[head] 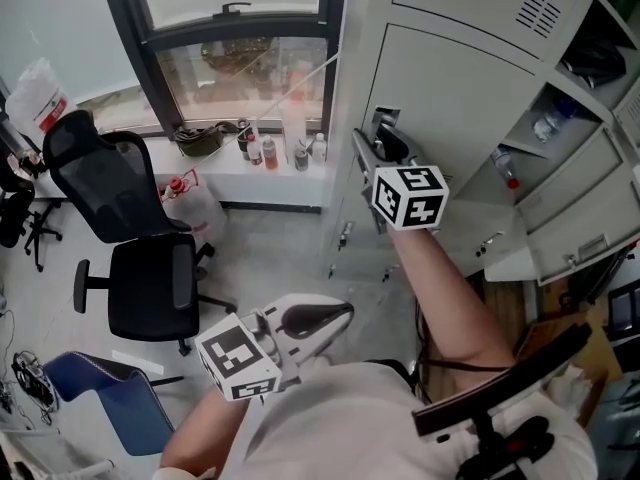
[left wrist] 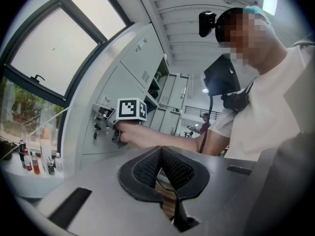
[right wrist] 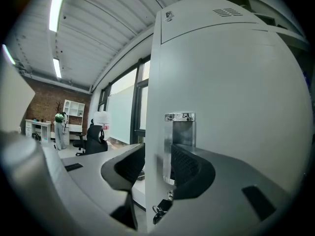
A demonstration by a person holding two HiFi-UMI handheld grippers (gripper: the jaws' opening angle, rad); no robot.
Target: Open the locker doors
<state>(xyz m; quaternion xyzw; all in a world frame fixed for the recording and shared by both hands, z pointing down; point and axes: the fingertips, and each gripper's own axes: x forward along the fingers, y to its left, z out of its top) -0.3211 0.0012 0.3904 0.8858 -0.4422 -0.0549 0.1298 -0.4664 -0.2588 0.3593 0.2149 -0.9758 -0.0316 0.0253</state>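
Right, the tally. Two grippers: left gripper (head: 338, 314) well back from the locker (head: 360, 28), right gripper (head: 386, 146) right at it. Two marker cubes, one per gripper: a cube (head: 410, 196) at the locker, a second cube (head: 240, 360) back from it. Two shut doors (head: 460, 88) on the locker's face, one bunch of keys (head: 345, 236). Left of the locker, three chairs: one black chair (head: 150, 278), a second black chair (head: 18, 218) half out of sight, one blue chair (head: 115, 403). One jug (head: 192, 206). Bottles (head: 268, 153) on the sill (head: 230, 178), five or six, too small to settle.
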